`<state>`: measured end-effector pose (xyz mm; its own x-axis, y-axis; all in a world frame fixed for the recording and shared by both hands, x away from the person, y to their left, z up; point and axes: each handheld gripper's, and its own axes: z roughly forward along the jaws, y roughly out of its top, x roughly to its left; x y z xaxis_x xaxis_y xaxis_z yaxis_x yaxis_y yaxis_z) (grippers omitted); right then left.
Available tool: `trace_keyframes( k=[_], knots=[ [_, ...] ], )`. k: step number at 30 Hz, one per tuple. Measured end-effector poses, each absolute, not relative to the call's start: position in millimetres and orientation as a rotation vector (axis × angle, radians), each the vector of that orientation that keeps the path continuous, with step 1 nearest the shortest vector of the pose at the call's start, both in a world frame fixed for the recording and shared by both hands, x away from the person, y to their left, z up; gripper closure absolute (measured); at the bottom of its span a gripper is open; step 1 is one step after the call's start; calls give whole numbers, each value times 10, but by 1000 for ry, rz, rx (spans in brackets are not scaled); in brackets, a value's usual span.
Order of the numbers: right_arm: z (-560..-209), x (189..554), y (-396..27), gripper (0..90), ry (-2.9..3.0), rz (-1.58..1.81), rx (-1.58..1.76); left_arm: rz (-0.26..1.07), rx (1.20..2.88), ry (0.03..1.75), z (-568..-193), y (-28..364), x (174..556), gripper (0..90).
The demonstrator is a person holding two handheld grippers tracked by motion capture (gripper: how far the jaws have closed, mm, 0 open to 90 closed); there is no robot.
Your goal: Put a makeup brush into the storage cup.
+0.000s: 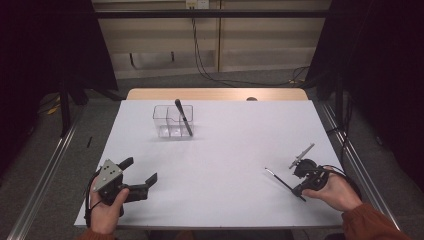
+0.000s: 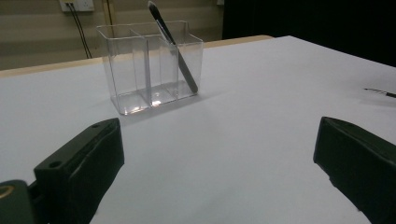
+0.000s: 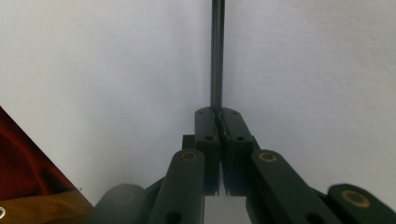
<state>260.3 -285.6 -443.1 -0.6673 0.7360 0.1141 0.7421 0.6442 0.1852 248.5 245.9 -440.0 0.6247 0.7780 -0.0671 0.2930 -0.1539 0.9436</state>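
A thin dark stick (image 3: 217, 51), perhaps a slim brush or pen, is pinched at one end between the jaws of the right gripper (image 3: 217, 112), which are closed tight on it; the rest of its length runs straight out ahead of the jaws over the white tabletop (image 1: 225, 165). In the high view this stick (image 1: 280, 178) lies low near the right edge of the tabletop, toward the near right corner, angled from the right gripper (image 1: 299, 189) up and to the left, and the hand holding that gripper sits just beside the edge. Well apart from it, close to the far edge and left of the middle, stands a clear plastic holder (image 1: 172, 121) with several compartments; a second dark pen (image 1: 183, 117) leans tilted in its rightmost compartment. The left gripper (image 1: 141, 170) rests near the near left corner, its jaws spread wide with nothing between them, pointing toward the holder.
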Motion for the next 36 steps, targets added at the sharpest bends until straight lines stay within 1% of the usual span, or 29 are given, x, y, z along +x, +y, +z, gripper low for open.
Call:
trace_keyframes(
  k=[13,21,30,36],
  knots=[
    [-4349,2572,-2847,872,-2827,-603,-1298,540,1723,885,-4400,2463,2480,16],
    [-4428,2588,-2901,872,-2734,-764,-1377,540,1719,888,-4403,2462,2483,16],
    [-4355,2567,-2880,871,-2793,-969,-1334,539,1719,891,-4399,2462,2485,16],
    [-4378,2538,-2869,871,-2801,-1090,-1341,540,1718,893,-4402,2461,2483,16]
  ],
)
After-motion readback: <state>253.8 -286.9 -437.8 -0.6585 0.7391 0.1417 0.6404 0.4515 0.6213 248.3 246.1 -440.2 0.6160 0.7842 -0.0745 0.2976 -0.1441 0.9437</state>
